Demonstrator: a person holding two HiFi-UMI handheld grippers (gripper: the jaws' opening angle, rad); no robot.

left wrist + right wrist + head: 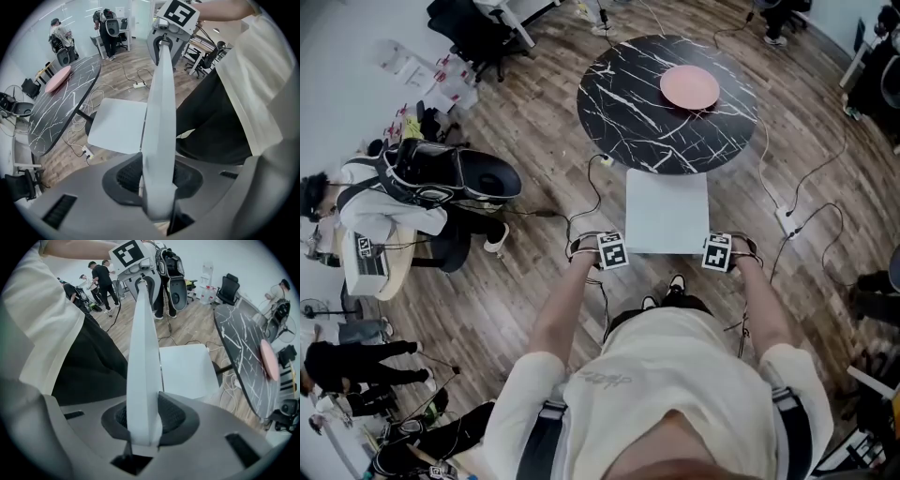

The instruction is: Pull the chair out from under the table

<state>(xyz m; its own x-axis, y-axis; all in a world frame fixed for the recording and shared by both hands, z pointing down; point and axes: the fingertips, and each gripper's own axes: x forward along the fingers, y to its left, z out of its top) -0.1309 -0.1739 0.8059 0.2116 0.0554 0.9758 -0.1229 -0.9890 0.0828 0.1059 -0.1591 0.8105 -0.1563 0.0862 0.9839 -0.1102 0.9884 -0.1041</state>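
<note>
Seated bystander point(394, 202): on the wooden floor well to the left of the chair, out of the pulling line.

Left gripper point(158, 182): clamped on the left end of the backrest point(161, 93). The thin white top edge sits between both dark pads, with the gripper pointing steeply down.

Chair point(666, 211): stands on the floor directly in front of the person. Most of the white seat is clear of the table, its far edge level with or just under the near rim. The legs are not visible.

Table point(619, 103): round black marbled top beyond the chair, on a central pedestal.

Plate point(689, 86): pink, lying on the far right part of the table top, not touching the chair.

Right gripper point(143, 422): closed on the right end of the same backrest, the pads pressing both faces, pointing straight down.

Power strip point(788, 221): on the floor to the right of the seat, with cables trailing towards the table base.

Risk, grip: both holds are on a narrow, smooth edge. A sharp tug would likely slide the pads off upward.

Risk, tipping: the pull is applied at the top of the back, so a caught leg could rock the chair backward rather than slide it.

Risk, snag: the floor cables near the seat could catch the hidden legs.

Risk, twist: an uneven pull from the two sides would swing the chair sideways.

Risk, feet: the person's shoes point(675, 284) are just behind the chair.
</note>
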